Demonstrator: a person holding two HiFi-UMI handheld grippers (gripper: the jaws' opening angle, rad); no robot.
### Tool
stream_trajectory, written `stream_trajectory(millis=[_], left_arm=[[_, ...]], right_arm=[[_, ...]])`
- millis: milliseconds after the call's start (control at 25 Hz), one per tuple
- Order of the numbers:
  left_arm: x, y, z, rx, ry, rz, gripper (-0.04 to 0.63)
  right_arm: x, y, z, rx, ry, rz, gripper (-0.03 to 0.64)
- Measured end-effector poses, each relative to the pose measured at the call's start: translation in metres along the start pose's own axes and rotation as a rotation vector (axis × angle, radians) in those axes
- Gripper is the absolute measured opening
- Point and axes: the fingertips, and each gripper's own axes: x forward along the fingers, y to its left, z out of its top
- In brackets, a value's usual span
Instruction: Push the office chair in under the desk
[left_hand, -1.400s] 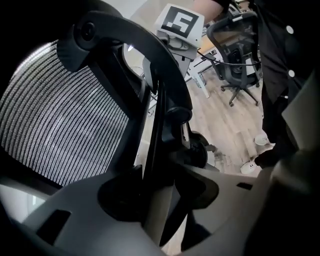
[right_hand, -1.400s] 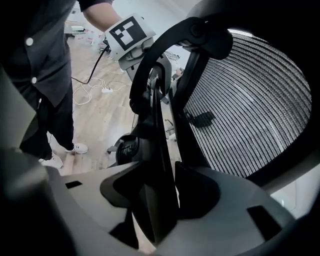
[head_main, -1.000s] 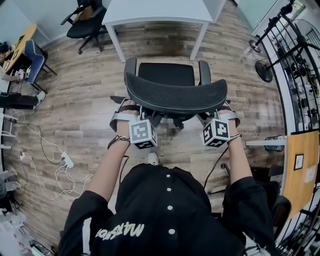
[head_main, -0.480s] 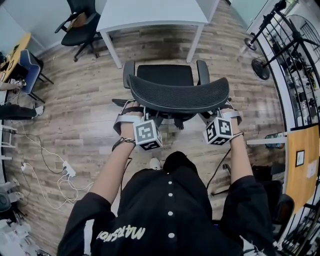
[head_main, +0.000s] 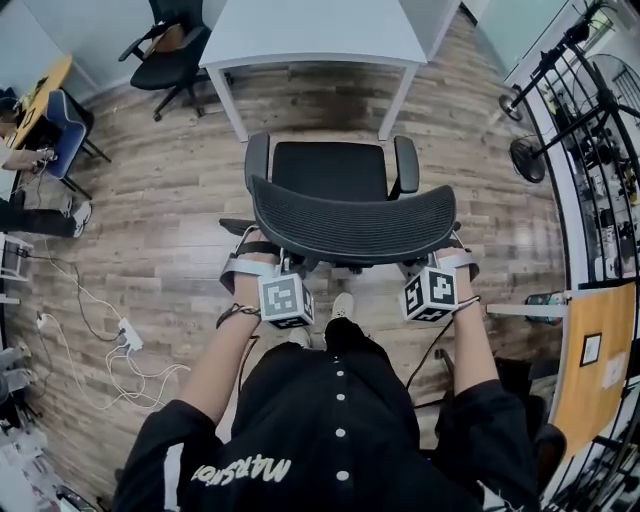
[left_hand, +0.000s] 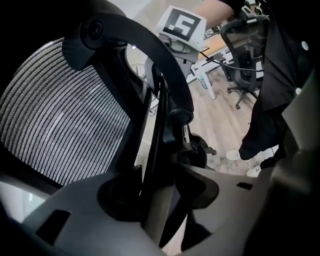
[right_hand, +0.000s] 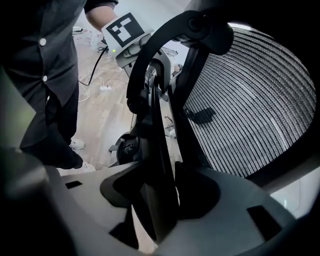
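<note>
**A:** Where is the chair?

**B:** The chair (head_main: 330, 165) is in the middle of the head view, with its seat facing the white desk (head_main: 310, 35) at the top of the frame. It lines up with the gap between the desk legs. The seat is near the desk but not yet under it.

**A:** And the grippers?

**B:** Both are behind the mesh back (head_main: 350, 215), low down. The left gripper (left_hand: 159, 200) pinches a black bar of the back frame at the left side. The right gripper (right_hand: 161, 200) pinches the matching bar at the right. In each gripper view the bar fills the gap between the jaws.

**A:** So which step is this?

**B:** I'd say the push itself, with the last stretch left to go.

**A:** What does the next move need?

**B:** An even shove from both sides, straight toward the top of the frame, so the chair doesn't swivel or roll off line. The armrests (head_main: 258, 160) must pass under the desk top, and I can't tell if they will clear it.
</note>
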Motion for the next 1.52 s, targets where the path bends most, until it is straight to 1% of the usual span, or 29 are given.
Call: stream_trajectory(millis=[160, 440, 760, 1120, 1320, 1520], left_arm=[[-0.001, 0.003, 0.000, -0.008, 0.004, 0.020, 0.222], [0.006, 0.006, -0.002, -0.012, 0.015, -0.007, 0.222], [0.019, 0.018, -0.010, -0.007, 0.023, 0.003, 0.221], [0.033, 0.035, -0.019, 0.004, 0.016, -0.010, 0.216], [0.037, 0.041, -0.024, 0.004, 0.015, -0.023, 0.216], [0.045, 0.048, -0.028, 0.008, 0.009, -0.030, 0.215]], right_arm=[[0.000, -0.003, 0.001, -0.008, -0.012, 0.002, 0.210], [0.008, -0.008, -0.002, -0.008, -0.015, 0.018, 0.210], [0.024, -0.021, -0.002, -0.017, -0.015, 0.022, 0.207], [0.044, -0.040, 0.001, 0.007, 0.016, 0.055, 0.206], [0.050, -0.045, 0.003, 0.031, 0.033, 0.051, 0.209], [0.058, -0.053, 0.004, 0.031, 0.031, 0.054, 0.209]])
